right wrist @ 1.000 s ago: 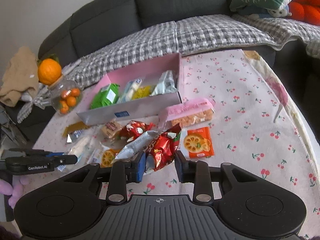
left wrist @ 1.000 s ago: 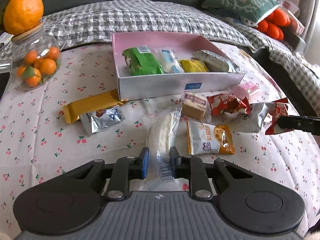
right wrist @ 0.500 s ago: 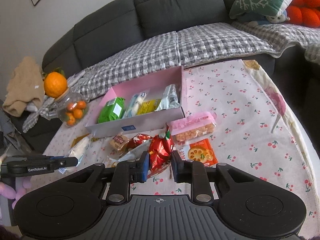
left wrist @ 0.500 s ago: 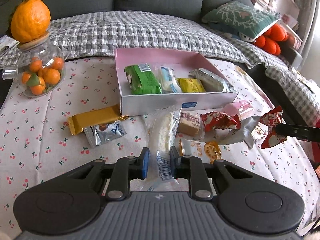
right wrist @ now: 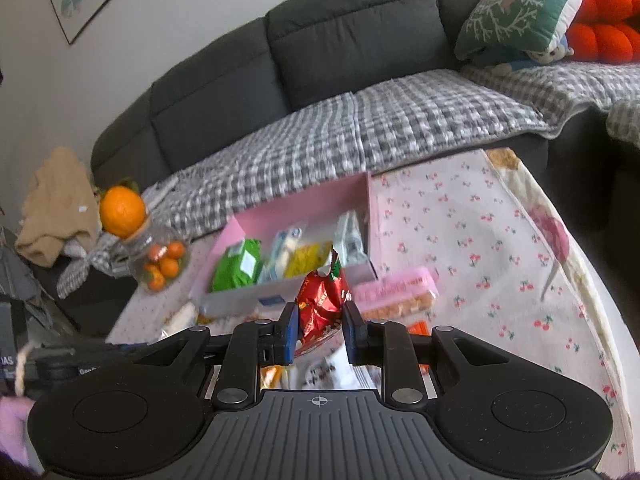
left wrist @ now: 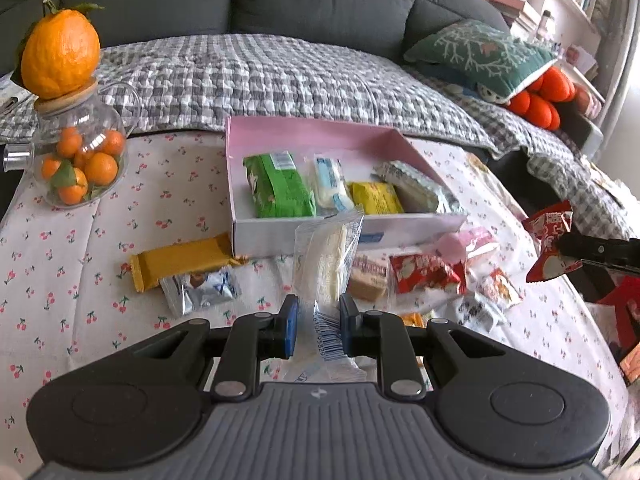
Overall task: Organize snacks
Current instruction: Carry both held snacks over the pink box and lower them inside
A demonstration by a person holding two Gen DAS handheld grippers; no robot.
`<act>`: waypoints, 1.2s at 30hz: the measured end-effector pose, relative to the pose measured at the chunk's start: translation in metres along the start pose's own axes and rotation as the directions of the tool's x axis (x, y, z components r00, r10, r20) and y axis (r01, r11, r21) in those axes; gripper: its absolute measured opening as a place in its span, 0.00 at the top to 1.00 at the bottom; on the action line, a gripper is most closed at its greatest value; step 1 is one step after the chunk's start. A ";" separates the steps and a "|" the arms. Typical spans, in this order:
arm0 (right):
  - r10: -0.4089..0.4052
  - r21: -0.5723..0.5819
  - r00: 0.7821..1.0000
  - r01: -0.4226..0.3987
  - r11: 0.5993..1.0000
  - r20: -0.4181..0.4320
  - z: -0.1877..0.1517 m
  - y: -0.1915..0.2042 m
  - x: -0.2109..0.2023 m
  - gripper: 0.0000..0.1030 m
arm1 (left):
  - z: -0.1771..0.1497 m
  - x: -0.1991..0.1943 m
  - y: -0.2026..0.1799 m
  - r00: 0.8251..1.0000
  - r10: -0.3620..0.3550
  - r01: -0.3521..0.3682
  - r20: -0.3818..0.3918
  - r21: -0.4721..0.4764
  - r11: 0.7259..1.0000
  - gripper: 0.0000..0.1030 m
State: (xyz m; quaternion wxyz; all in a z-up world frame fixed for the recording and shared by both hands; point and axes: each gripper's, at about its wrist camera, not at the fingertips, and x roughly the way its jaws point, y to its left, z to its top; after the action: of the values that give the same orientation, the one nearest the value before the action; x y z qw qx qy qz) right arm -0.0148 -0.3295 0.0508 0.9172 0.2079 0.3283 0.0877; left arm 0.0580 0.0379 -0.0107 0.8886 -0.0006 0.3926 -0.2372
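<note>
We count four packets in the pink box. Left gripper clamps one clear packet; right gripper clamps one red packet.

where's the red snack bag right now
The red bag is clamped in the right tool, lifted above the table just in front of the pink box; in the left view it shows at far right.
</note>
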 end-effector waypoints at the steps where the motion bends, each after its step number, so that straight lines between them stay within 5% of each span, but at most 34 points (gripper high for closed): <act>1: 0.000 0.006 1.000 0.000 1.000 0.001 0.003 0.001 0.003 0.78 | 0.003 0.000 0.000 1.000 0.001 -0.001 0.005 -0.009 1.000 0.82; 22: 0.010 0.177 0.999 -0.015 0.984 0.034 0.066 0.012 0.105 0.77 | 0.092 0.069 -0.012 1.000 -0.001 0.004 0.017 -0.120 0.993 0.82; 36: -0.014 0.323 1.000 0.018 0.946 -0.013 0.068 -0.013 0.167 0.77 | 0.119 0.127 0.002 0.994 0.092 -0.099 -0.061 -0.126 0.987 0.82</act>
State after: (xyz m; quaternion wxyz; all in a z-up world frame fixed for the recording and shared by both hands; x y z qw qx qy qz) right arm 0.1569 -0.3138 -0.0022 0.8698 0.3521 0.3447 0.0263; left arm 0.2155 -0.0361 -0.0171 0.8861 -0.0324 0.4307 -0.1683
